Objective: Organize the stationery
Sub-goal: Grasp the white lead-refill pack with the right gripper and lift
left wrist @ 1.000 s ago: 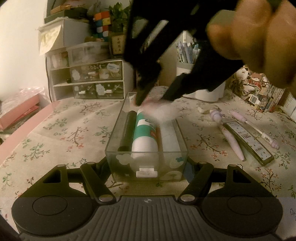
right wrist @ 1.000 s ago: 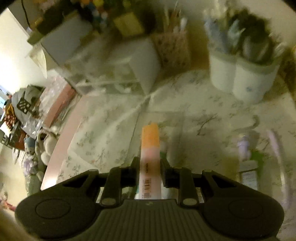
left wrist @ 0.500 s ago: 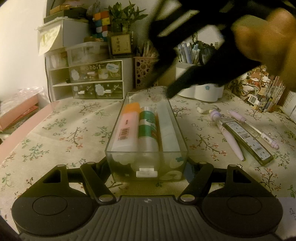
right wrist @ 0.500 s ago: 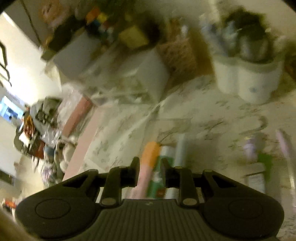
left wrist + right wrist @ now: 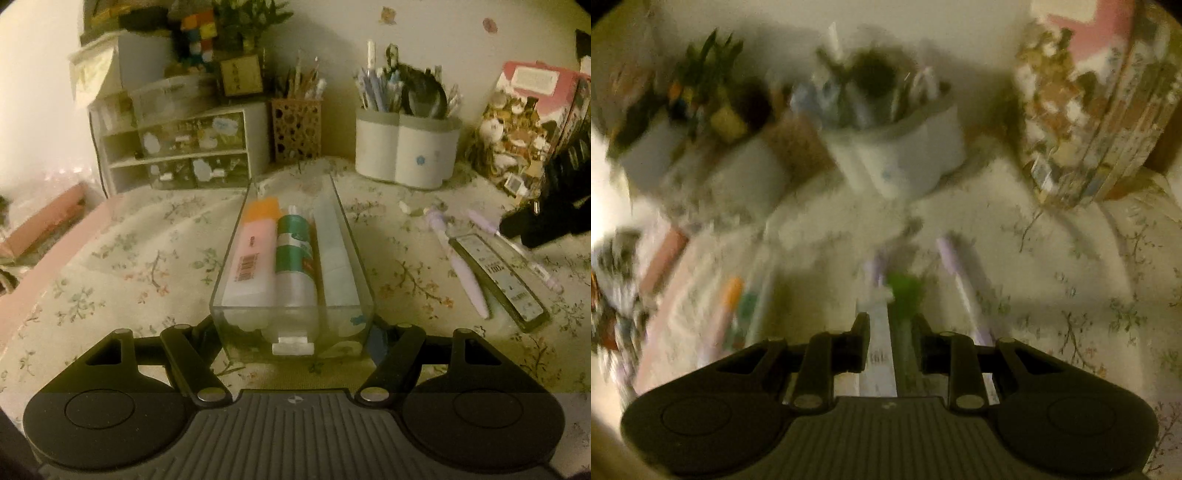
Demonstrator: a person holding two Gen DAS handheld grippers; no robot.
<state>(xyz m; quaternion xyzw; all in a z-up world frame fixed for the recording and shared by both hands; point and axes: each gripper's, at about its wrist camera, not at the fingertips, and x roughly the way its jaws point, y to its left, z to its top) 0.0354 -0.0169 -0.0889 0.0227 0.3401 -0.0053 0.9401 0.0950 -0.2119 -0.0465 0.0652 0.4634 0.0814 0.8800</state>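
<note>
My left gripper point(image 5: 293, 326) is shut on the near end of a clear plastic box point(image 5: 236, 258), one finger on each side wall. Inside the box lie an orange-and-pink stick point(image 5: 255, 240), a green-and-white tube point(image 5: 295, 251) and a pale white item point(image 5: 336, 258). To the right on the cloth lie a lilac pen point(image 5: 458, 262), a flat lead case point(image 5: 498, 277) and a thinner pen point(image 5: 517, 251). My right gripper point(image 5: 892, 332) hovers over them, blurred, its jaws slightly apart and holding nothing. It appears as a dark shape point(image 5: 546, 221) in the left wrist view.
White pen pots point(image 5: 406, 151), a brown mesh holder point(image 5: 295, 129) and a small drawer unit point(image 5: 177, 147) line the back. Stacked books point(image 5: 524, 129) stand at the far right. The pink table edge point(image 5: 44, 266) runs along the left.
The right gripper left the orange-and-pink stick in the box, then swung away to the right over the loose pens. The left gripper and box stayed put.
</note>
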